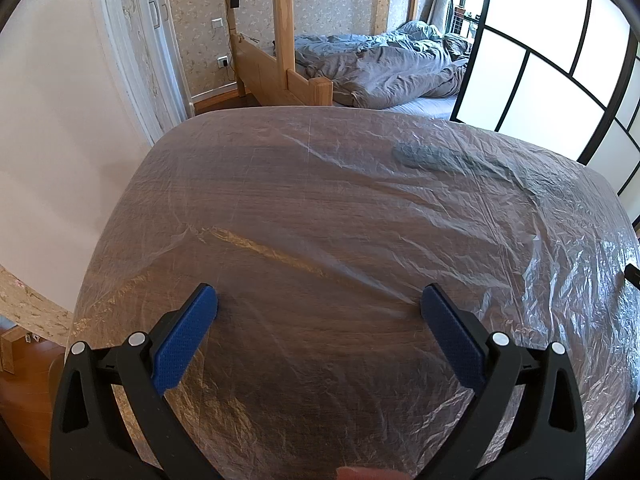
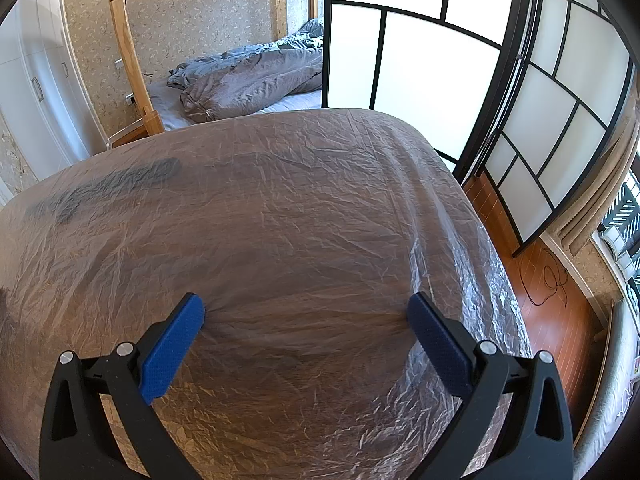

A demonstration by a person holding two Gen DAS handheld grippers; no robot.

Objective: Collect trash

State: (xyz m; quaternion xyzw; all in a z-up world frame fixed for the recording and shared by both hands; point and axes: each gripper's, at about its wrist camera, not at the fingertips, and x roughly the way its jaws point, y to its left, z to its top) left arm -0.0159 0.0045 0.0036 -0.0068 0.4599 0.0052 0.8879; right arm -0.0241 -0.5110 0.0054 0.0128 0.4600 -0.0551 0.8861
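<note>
Over the table's near edge: left gripper (image 1: 318,300) and right gripper (image 2: 305,309) both spread wide, nothing between the blue pads. Clear plastic sheet (image 2: 280,220) covers the whole wooden table (image 1: 280,216), wrinkled. Dark oblong object (image 1: 436,158) lies under the sheet toward the far side. Beyond: bunk bed (image 1: 280,68) with rumpled grey duvet (image 2: 256,76).

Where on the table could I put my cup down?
Almost anywhere: the brown wooden table under the crinkly clear plastic sheet is bare between the open jaws of both grippers and out to its edges. Only the far part holds something, a dark grey long object under the plastic.
</note>
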